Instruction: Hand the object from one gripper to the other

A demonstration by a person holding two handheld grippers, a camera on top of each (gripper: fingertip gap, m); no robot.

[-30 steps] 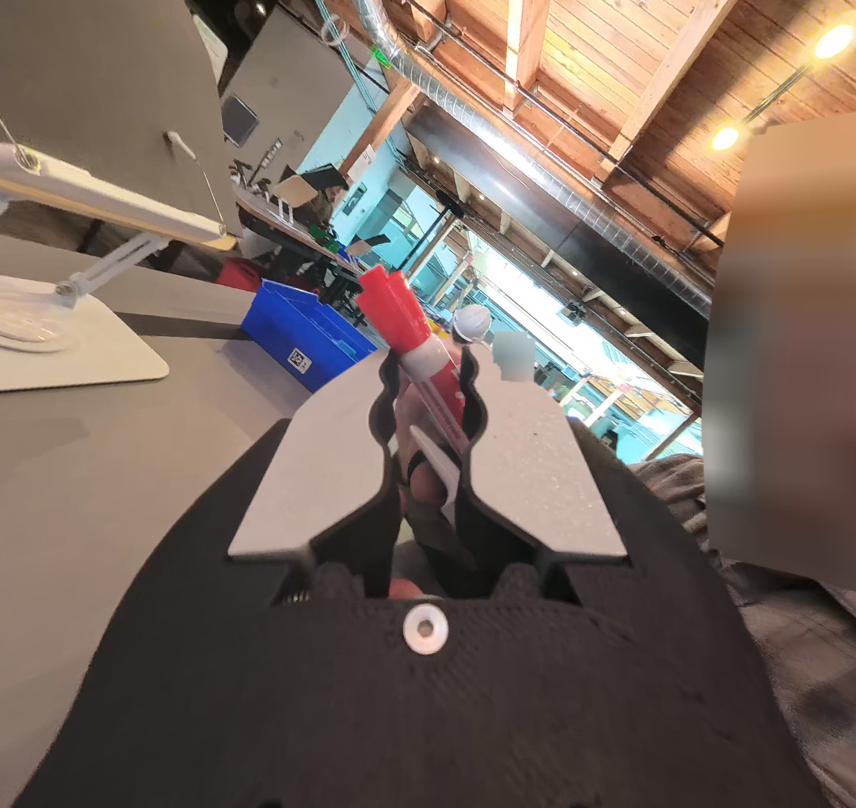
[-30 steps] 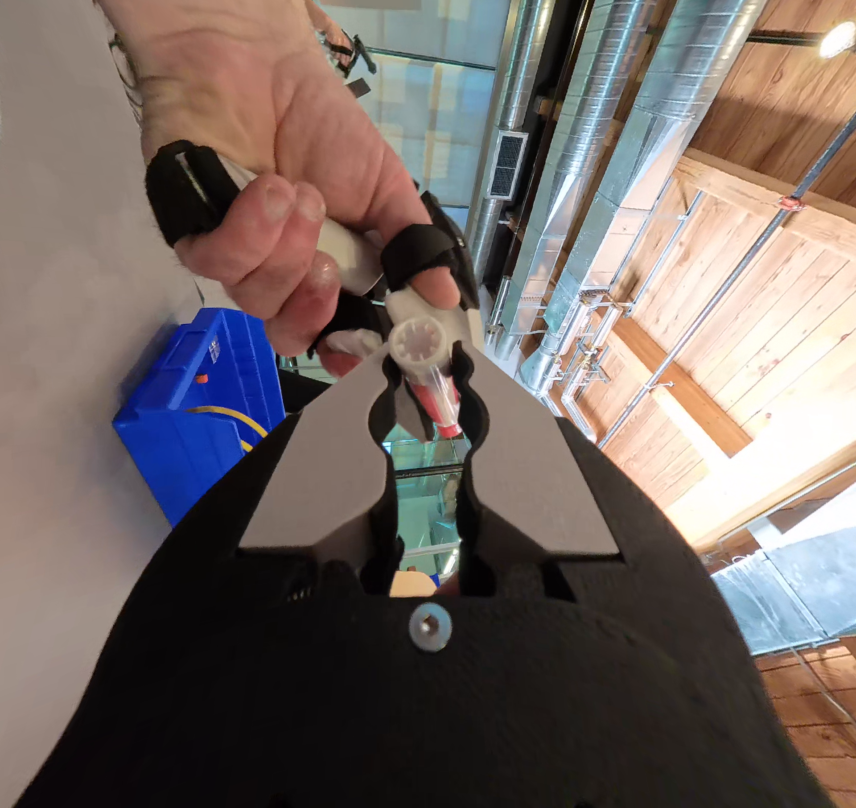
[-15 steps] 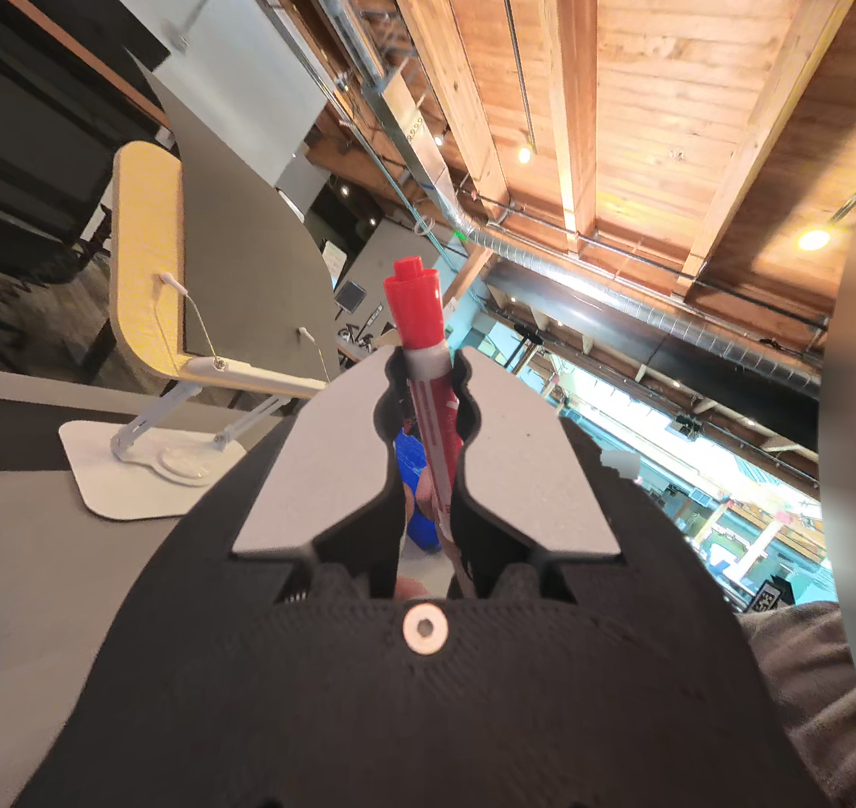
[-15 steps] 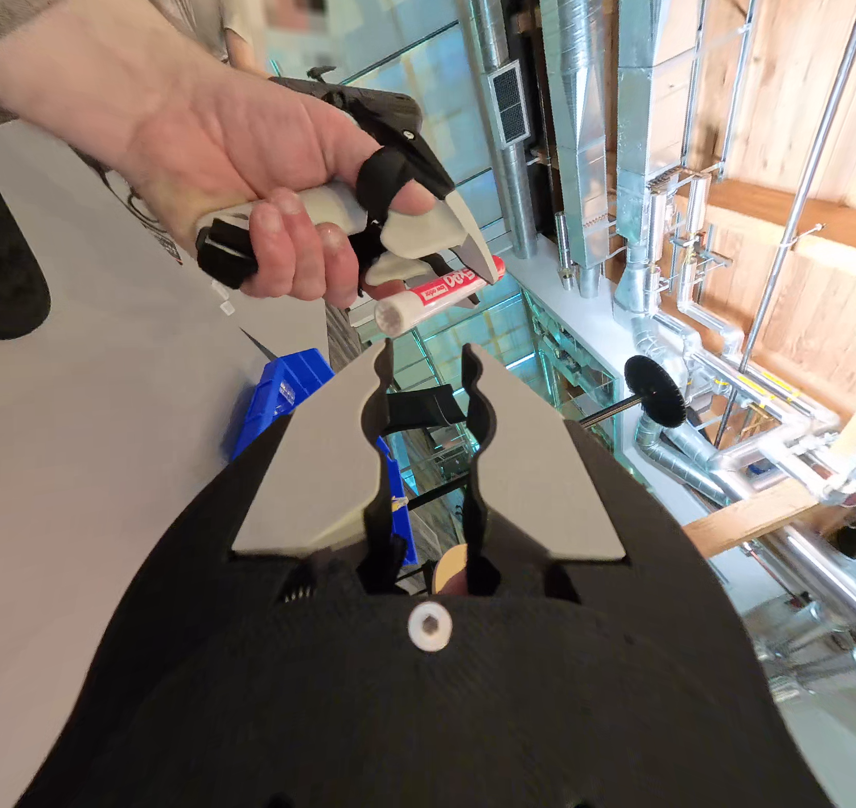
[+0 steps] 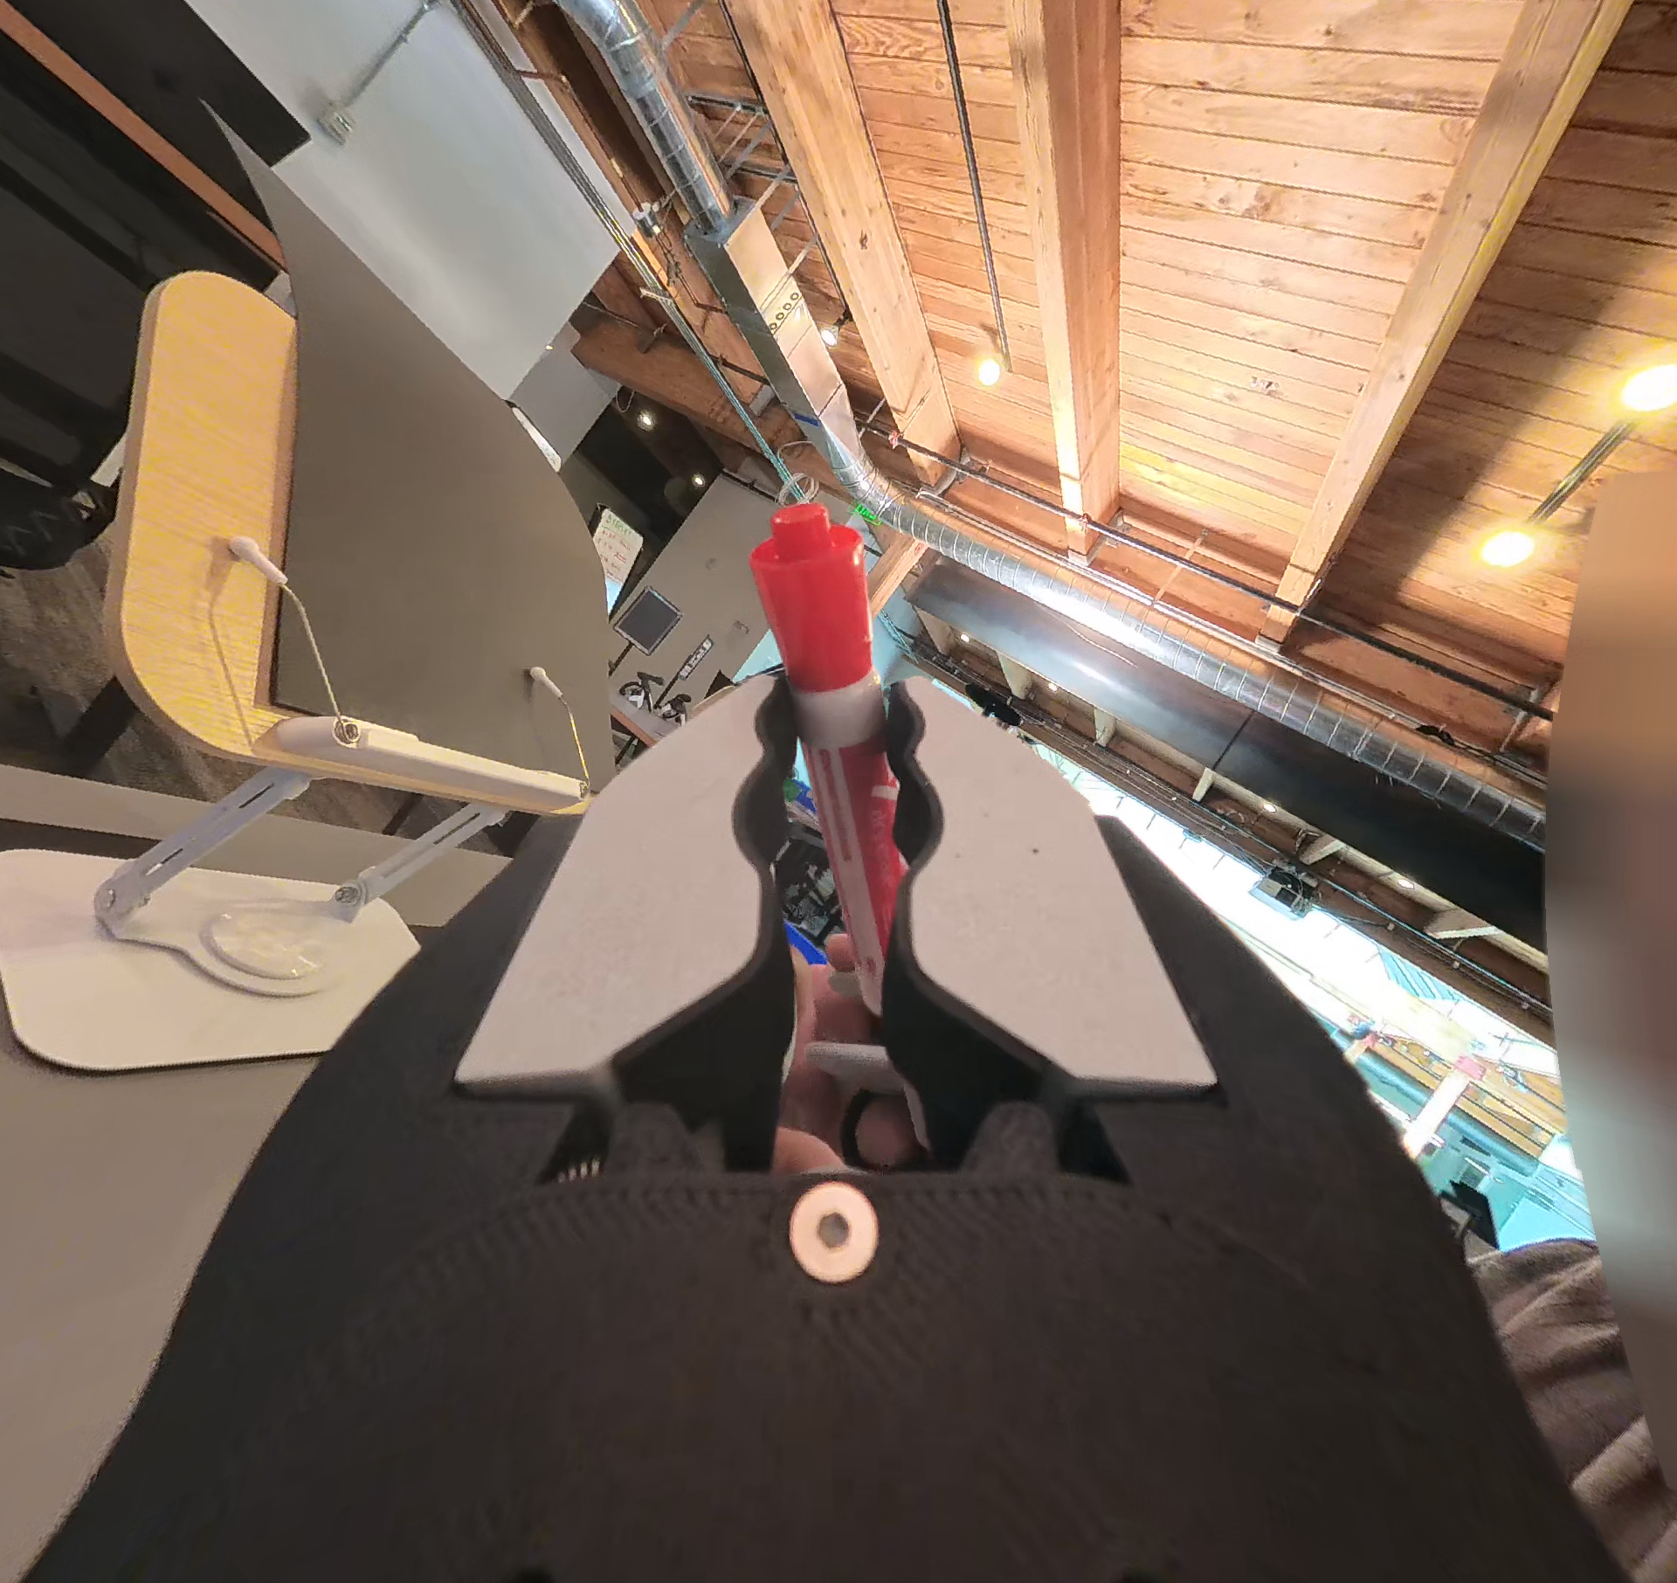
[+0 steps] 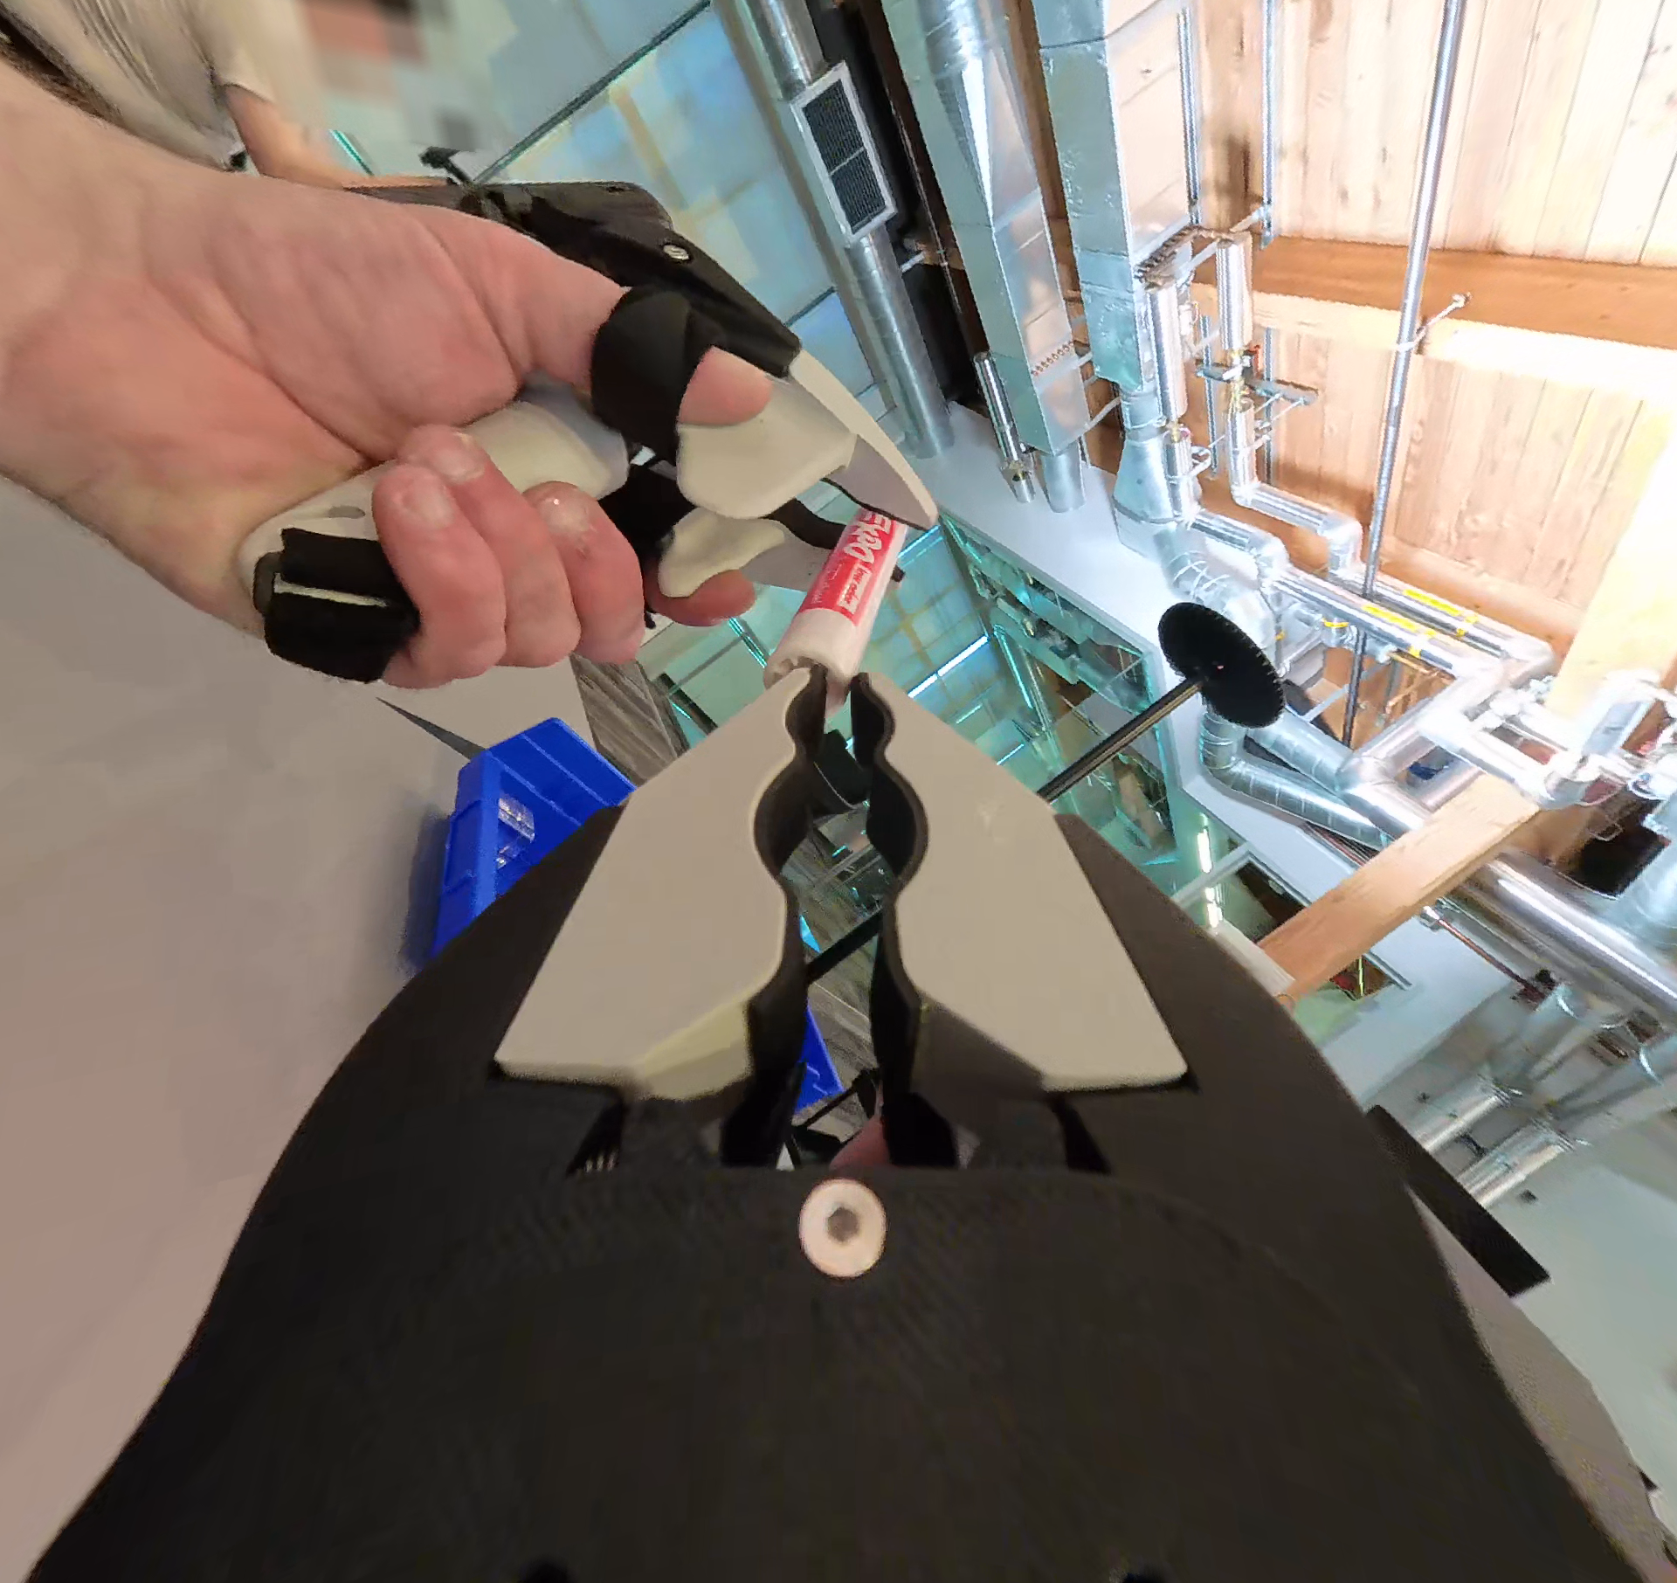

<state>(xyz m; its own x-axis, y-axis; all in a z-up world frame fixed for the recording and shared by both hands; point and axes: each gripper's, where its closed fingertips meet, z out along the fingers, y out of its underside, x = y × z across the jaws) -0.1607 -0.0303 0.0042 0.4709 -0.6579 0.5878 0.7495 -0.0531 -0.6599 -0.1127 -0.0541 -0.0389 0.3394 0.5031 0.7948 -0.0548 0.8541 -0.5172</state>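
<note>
A red marker [image 5: 839, 777] with a red cap and a white rear end stands between the fingers of my left gripper [image 5: 835, 704], which is shut on its barrel; the cap sticks out past the tips. In the right wrist view a hand holds the left gripper [image 6: 871, 532] at upper left, with the marker [image 6: 839, 586] slanting down from it. My right gripper [image 6: 837, 688] is empty, its jaws almost together. Its tips sit just below the marker's white end; I cannot tell if they touch.
A blue bin [image 6: 517, 813] stands on the grey table [image 6: 181, 904] behind the grippers. A white stand with a wooden-edged board [image 5: 209, 949] sits on the table at left. A person stands far off at upper left in the right wrist view. My hands' fingertips stand some 7 centimetres from each other.
A second ago both grippers were at the marker. The right gripper let go, drew back, and has now closed its jaws. The left gripper kept the marker and tilted upward.
</note>
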